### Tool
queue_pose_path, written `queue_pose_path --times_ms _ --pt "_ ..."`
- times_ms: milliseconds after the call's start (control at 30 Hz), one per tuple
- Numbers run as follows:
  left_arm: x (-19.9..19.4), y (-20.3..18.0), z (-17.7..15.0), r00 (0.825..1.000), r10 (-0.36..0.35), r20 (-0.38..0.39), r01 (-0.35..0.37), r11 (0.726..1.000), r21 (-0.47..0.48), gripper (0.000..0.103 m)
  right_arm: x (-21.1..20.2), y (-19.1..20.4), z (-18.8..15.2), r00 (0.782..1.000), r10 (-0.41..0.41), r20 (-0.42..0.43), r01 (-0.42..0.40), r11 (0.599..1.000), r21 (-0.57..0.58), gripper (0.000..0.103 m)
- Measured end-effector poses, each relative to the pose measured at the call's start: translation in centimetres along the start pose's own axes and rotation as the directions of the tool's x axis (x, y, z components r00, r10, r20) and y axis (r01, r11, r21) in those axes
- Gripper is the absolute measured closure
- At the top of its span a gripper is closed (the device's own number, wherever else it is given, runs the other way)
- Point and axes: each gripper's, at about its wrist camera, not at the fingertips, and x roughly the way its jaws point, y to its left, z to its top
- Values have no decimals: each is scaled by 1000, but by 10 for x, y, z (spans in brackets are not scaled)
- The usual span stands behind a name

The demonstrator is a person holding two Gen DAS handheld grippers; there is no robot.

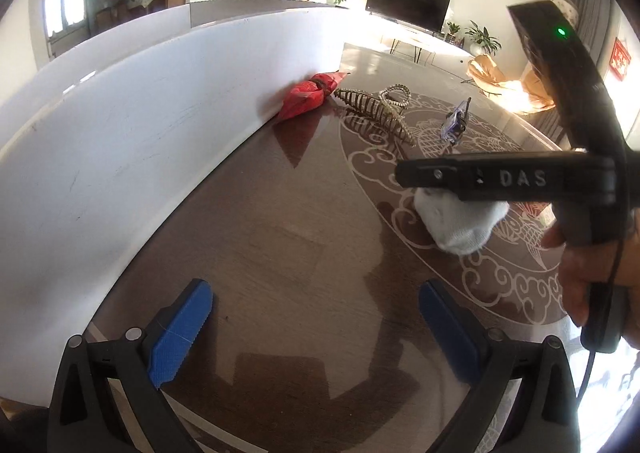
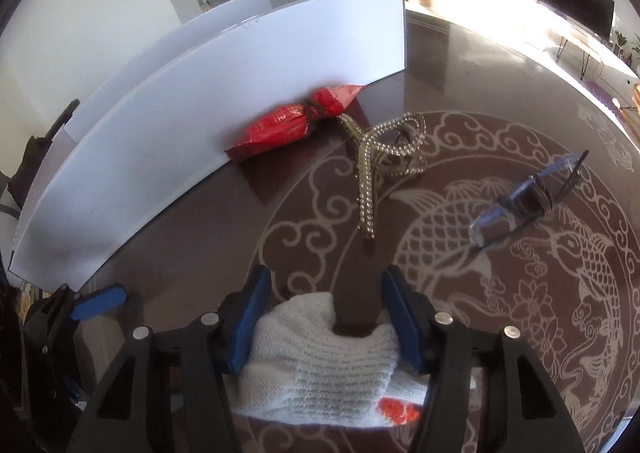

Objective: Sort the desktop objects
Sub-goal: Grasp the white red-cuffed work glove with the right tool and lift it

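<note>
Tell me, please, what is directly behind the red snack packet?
The white box wall stands right behind the red snack packet, touching it. The wall hides whatever is inside the box.

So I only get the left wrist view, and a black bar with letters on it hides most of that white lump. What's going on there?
Observer: It's a white knitted glove, bunched between the right gripper fingers. Both blue pads touch its sides.
Visitor: Is it plain white all over?
Observer: No, an orange-red patch shows near its closest edge.
</note>
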Motion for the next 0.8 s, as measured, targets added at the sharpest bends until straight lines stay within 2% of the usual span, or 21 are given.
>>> queue_pose_path --times_ms 100,133,167,200,267,300,400,467,533,667,767,800 --pt "0 0 -1 1000 2 -1 -2 1000 2 0 -24 -1 -36 1000 -9 10 9 999 39 44" --pt "1 -2 -2 1000 5 -2 -5 1000 7 0 -37 -1 -45 999 -19 47 16 998 62 43" --pt "1 -4 -1 1000 9 -4 -9 1000 15 0 -53 -3 -54 993 -42 106 33 995 92 37" --pt "2 -6 -1 1000 12 -7 -12 1000 25 0 -70 -4 -63 984 -72 166 50 990 132 19" --pt "3 -8 1 1000 15 -14 -14 999 45 0 -97 -8 -80 952 -186 242 128 963 237 0" --pt "3 -8 0 1000 15 -15 -14 999 52 0 -106 -8 -91 939 -243 243 172 945 279 0" --pt "2 -10 0 1000 20 -17 -19 998 59 0 -113 -8 -120 935 -311 172 249 918 310 0" --pt "2 -11 0 1000 23 -18 -22 998 60 0 -114 -10 -132 931 -330 154 271 911 311 0" --pt "3 -11 1 999 29 -21 -27 997 68 0 -109 -10 -133 937 -321 140 262 907 329 0" --pt "5 -12 0 999 24 -23 -23 997 76 0 -83 -10 -121 941 -335 53 294 884 363 0" --pt "3 -11 0 1000 16 -21 -14 997 72 0 -67 0 -119 934 -357 24 329 883 333 0" --pt "3 -11 0 1000 20 -21 -19 997 72 0 -64 4 -119 922 -387 21 362 880 308 0"
